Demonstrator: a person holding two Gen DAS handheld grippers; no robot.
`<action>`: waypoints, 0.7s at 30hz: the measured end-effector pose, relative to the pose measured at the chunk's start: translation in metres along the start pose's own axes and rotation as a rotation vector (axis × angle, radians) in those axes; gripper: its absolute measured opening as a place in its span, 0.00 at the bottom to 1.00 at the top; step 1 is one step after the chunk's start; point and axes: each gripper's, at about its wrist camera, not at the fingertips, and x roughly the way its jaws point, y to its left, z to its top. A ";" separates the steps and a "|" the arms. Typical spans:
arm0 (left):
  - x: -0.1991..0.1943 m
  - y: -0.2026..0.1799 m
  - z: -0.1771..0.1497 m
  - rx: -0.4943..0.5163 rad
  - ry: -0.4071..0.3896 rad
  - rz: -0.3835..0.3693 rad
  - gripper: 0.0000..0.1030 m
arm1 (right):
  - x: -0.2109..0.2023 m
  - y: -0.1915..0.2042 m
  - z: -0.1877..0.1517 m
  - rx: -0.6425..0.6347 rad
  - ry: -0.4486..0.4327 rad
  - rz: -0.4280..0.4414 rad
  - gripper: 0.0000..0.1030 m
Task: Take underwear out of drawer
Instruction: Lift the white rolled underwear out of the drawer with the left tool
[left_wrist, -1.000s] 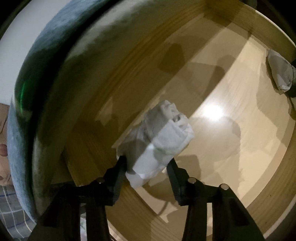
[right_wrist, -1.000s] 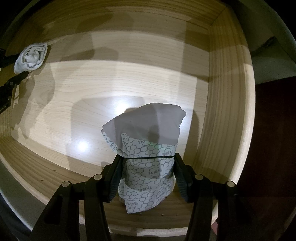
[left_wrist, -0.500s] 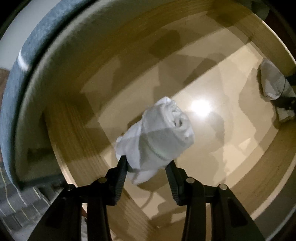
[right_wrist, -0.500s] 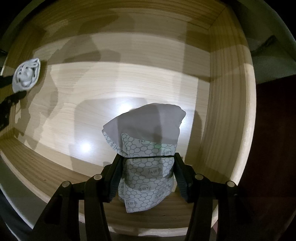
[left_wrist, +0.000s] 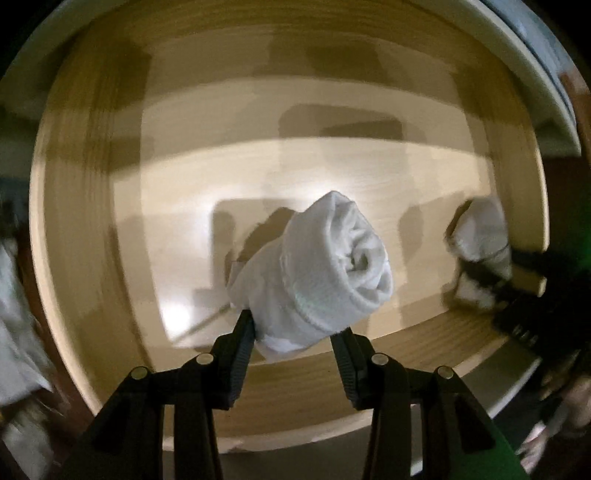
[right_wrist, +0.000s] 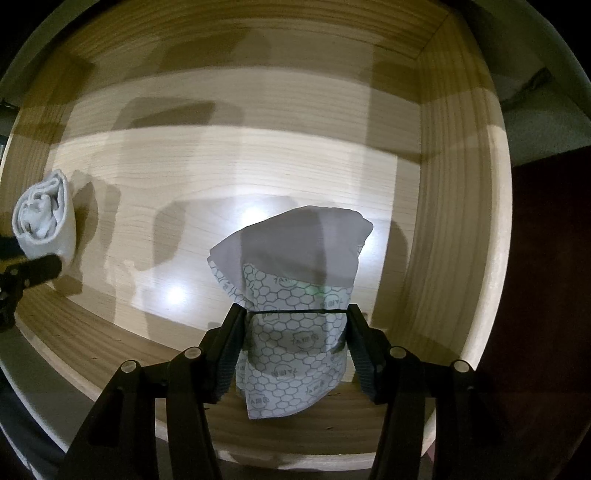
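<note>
Holding both pieces above drawer (right_wrist: 458, 206) floor: white rolled underwear (left_wrist: 325, 273) clamped by left hand-held gripper (left_wrist: 293, 332), honeycomb-print underwear (right_wrist: 295, 317) by right hand-held gripper (right_wrist: 295, 332), jaws part-closed. Floor bare toward 12 o'clock. Left to be done: both carried clear beyond rim.

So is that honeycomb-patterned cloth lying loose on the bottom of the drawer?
No, the honeycomb-patterned cloth is pinched between the right gripper's two fingers, above the drawer floor.

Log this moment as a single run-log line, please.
left gripper: shut on white rolled garment | right gripper: shut on hexagon-print garment | both above wooden drawer | drawer floor bare
</note>
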 end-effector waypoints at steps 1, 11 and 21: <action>-0.001 0.000 0.001 -0.004 -0.016 0.018 0.41 | 0.000 0.000 0.000 0.000 0.000 0.000 0.50; 0.003 0.002 0.009 -0.014 -0.091 0.085 0.51 | 0.000 0.001 0.000 -0.001 0.000 -0.001 0.50; 0.012 -0.019 0.017 -0.028 -0.105 0.100 0.59 | 0.000 0.001 0.000 -0.001 0.000 -0.001 0.50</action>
